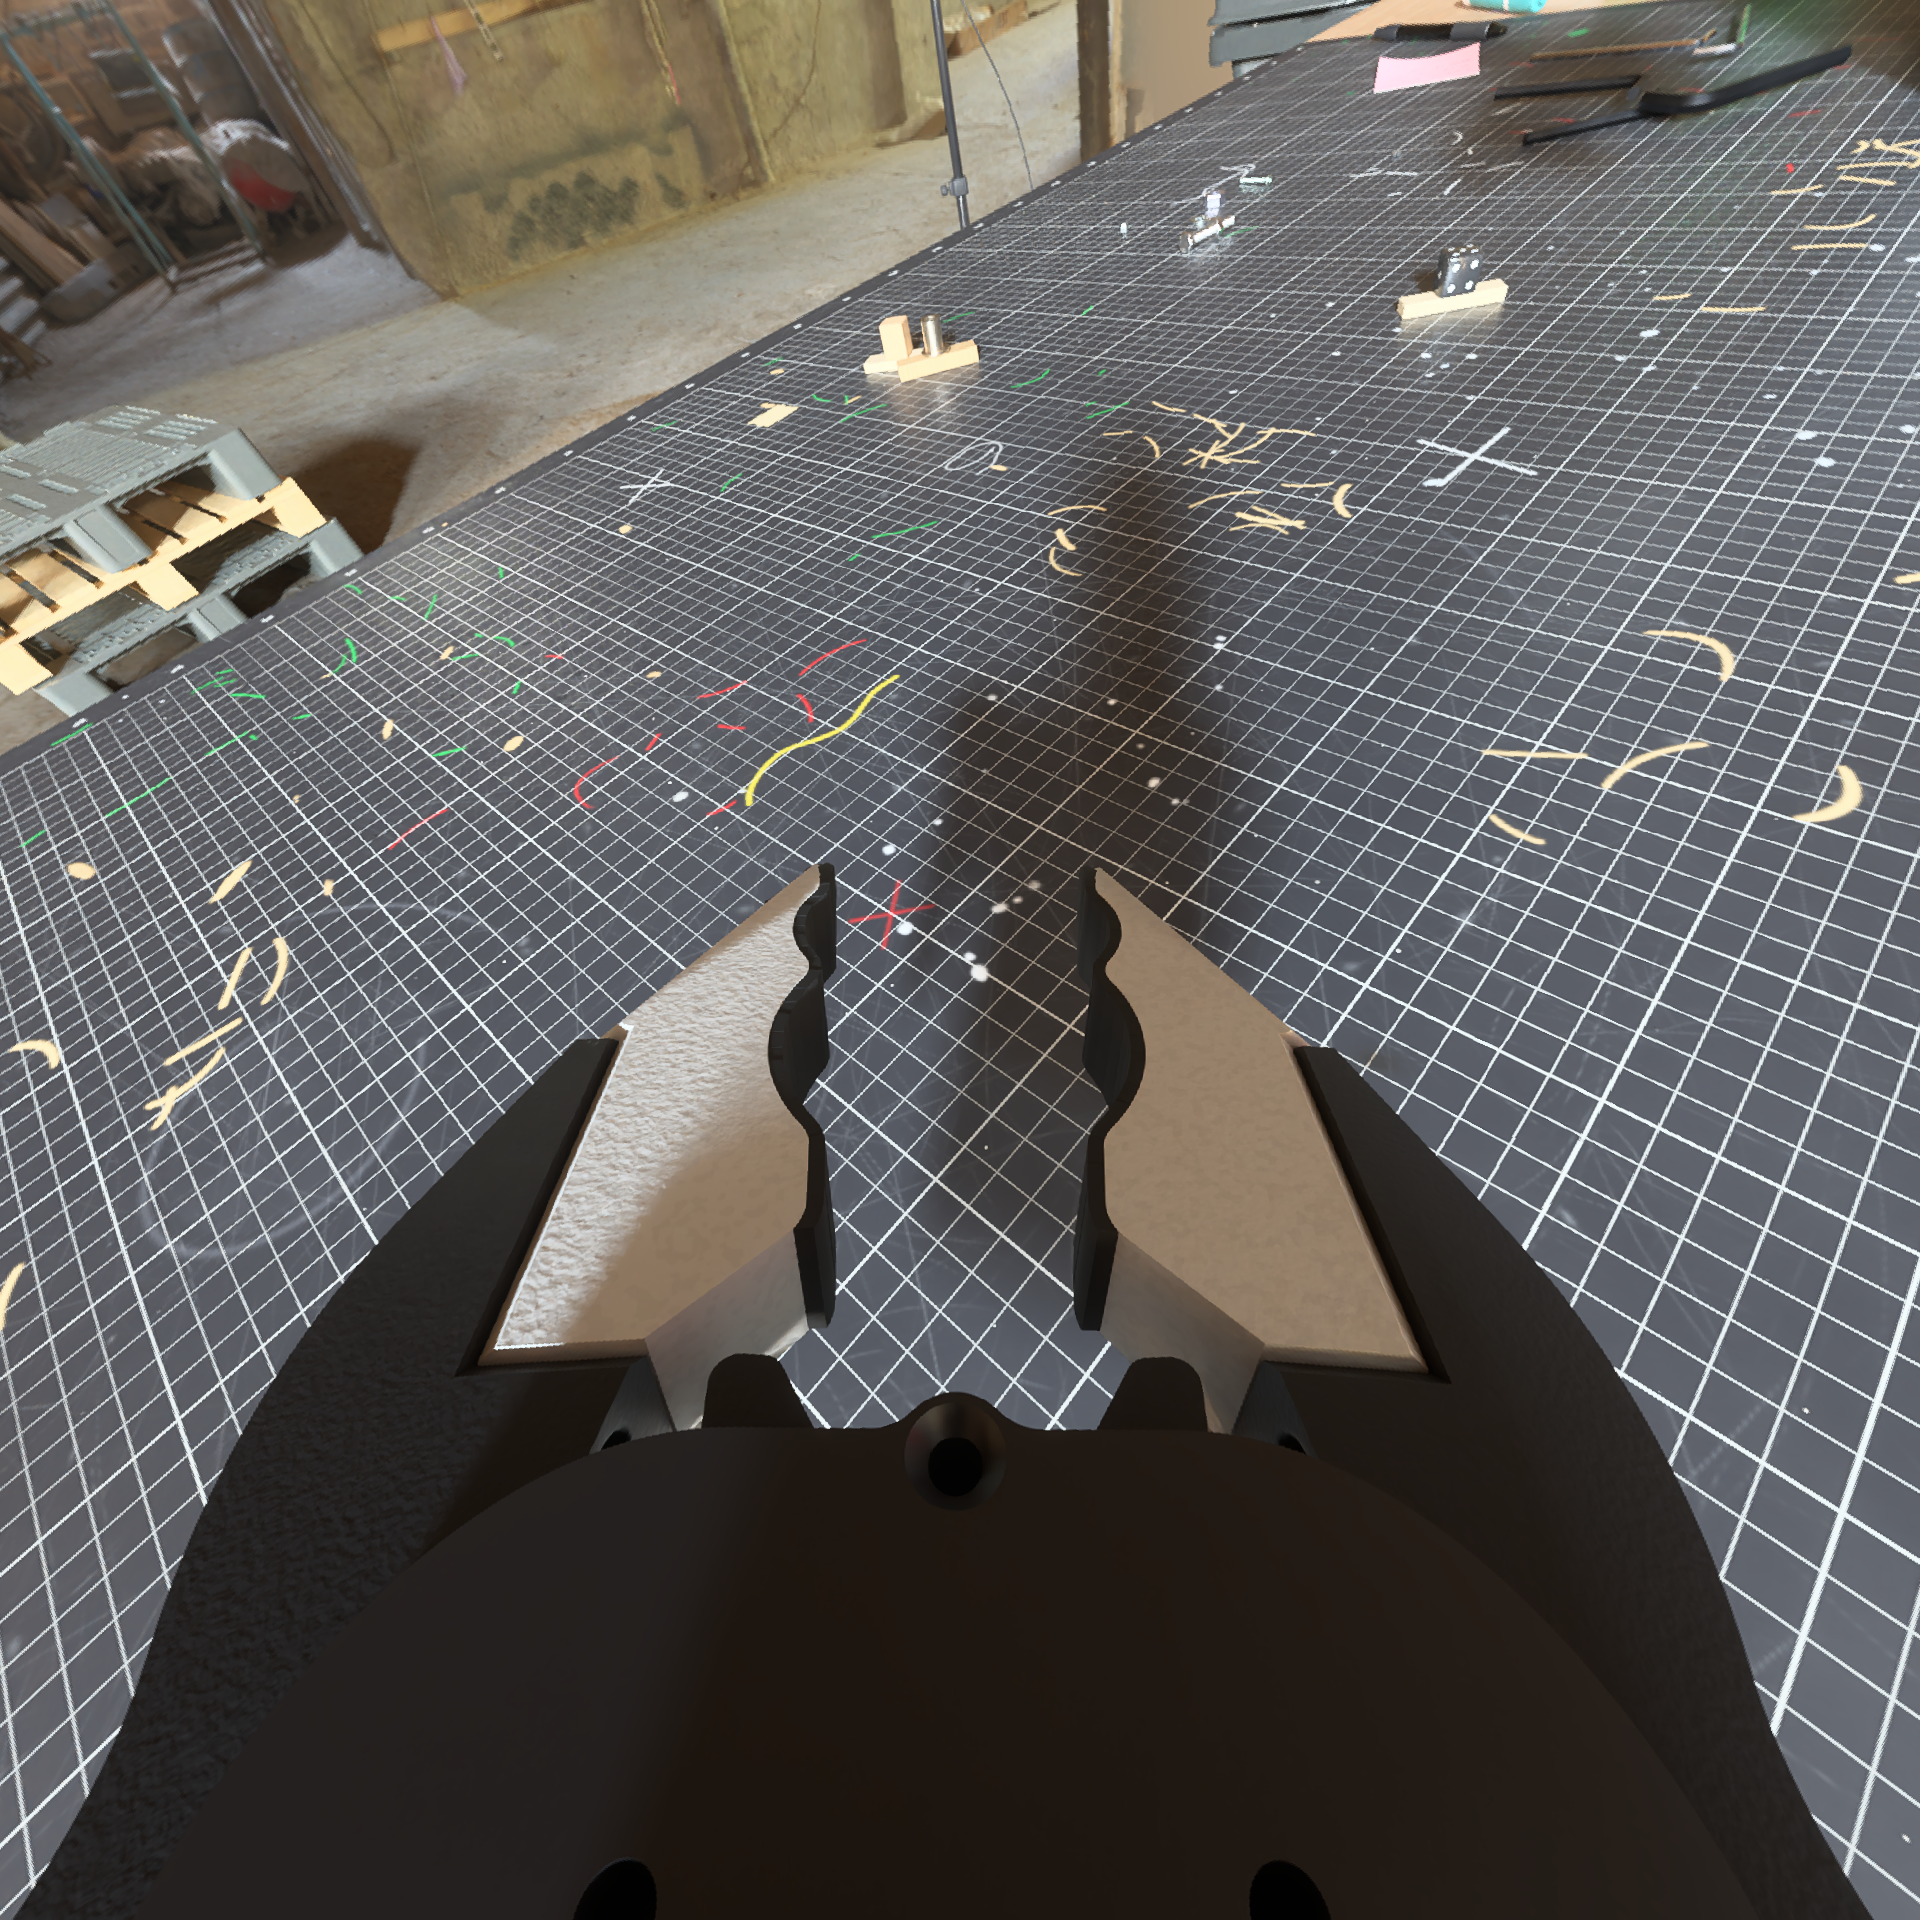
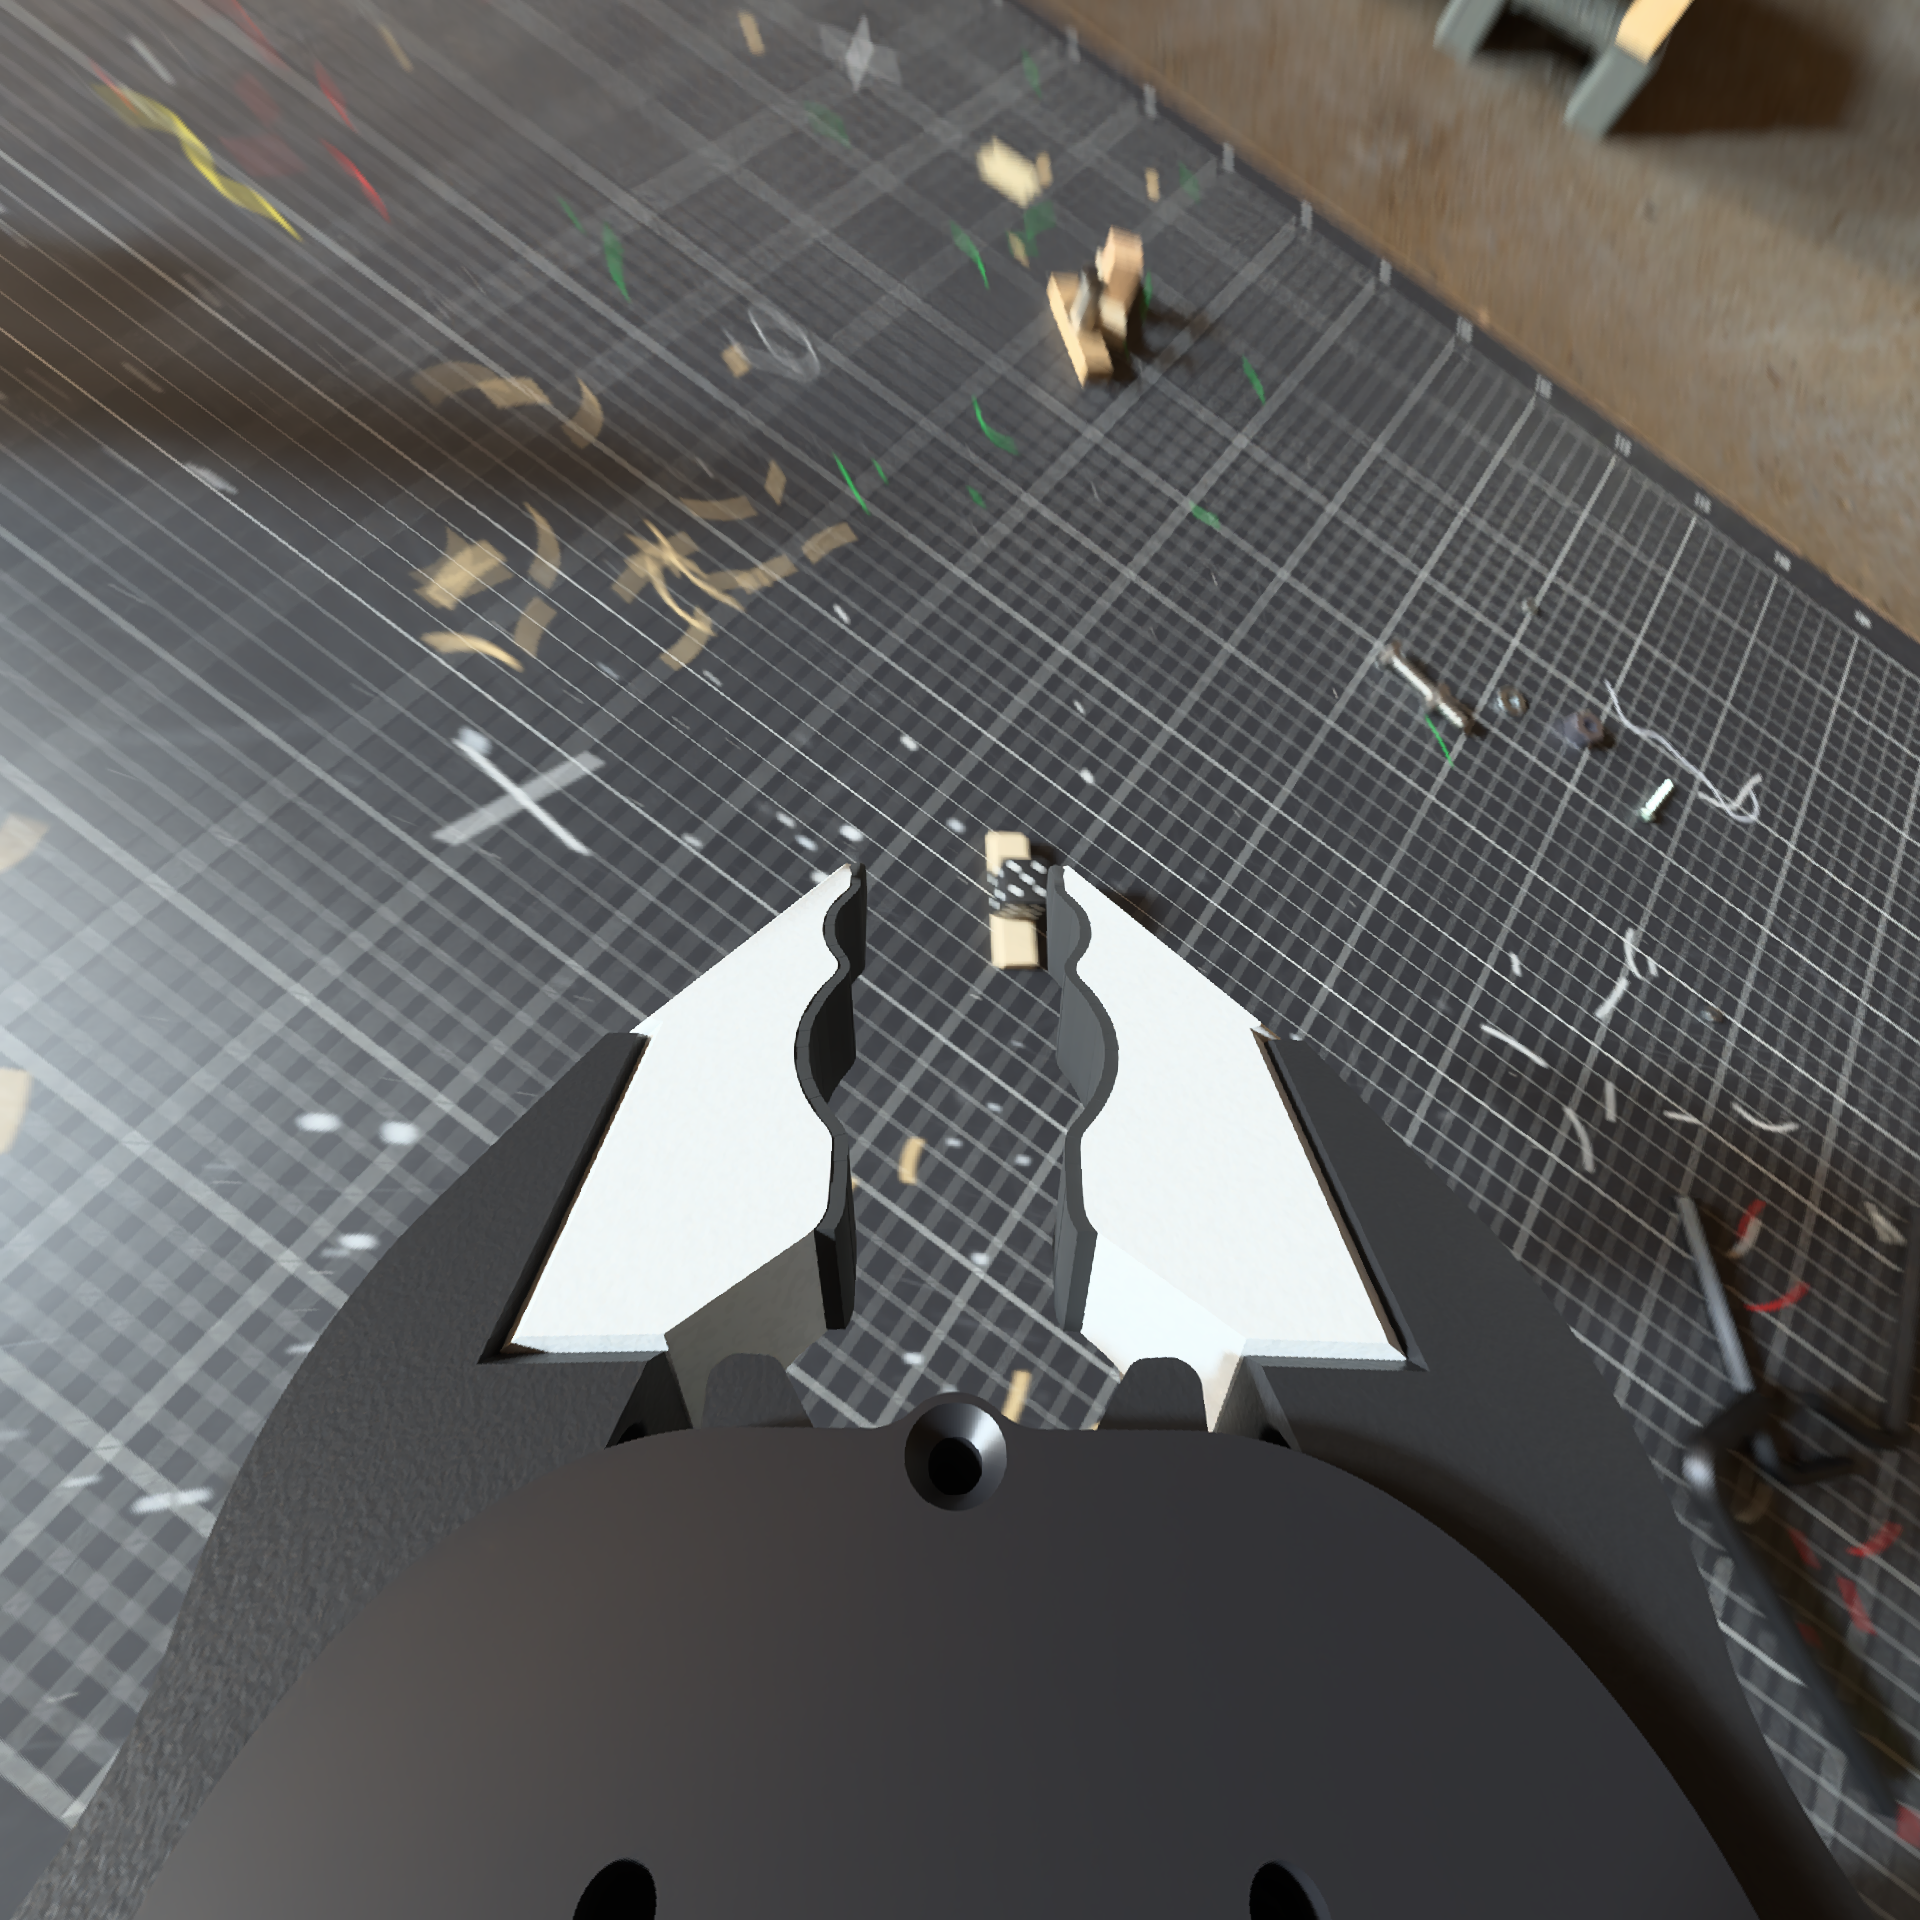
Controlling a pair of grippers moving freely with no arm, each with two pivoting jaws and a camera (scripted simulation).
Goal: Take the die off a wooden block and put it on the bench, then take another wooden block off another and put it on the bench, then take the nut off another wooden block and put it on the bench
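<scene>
A dark die [image 2: 1015, 889] with white pips sits on a flat wooden block [image 2: 1010, 943], just ahead of my right gripper [image 2: 956, 883], which is open and empty above the bench. In the left wrist view the same die [image 1: 1459, 272] on its block [image 1: 1451, 301] stands far ahead on the right. Farther left, a small wooden block [image 1: 896, 341] and a metal nut [image 1: 933, 335] stand on flat wooden blocks [image 1: 935, 362]. This cluster also shows in the right wrist view [image 2: 1096, 312], blurred. My left gripper [image 1: 956, 894] is open and empty, low over the mat.
The bench is a dark grid cutting mat [image 1: 1351, 831] with coloured scribbles. Its edge [image 2: 1455, 322] drops to a brown floor. Loose screws and washers [image 2: 1507, 707] lie to the right. Black tools [image 2: 1745, 1434] lie at right. A pallet [image 1: 125, 551] stands on the floor.
</scene>
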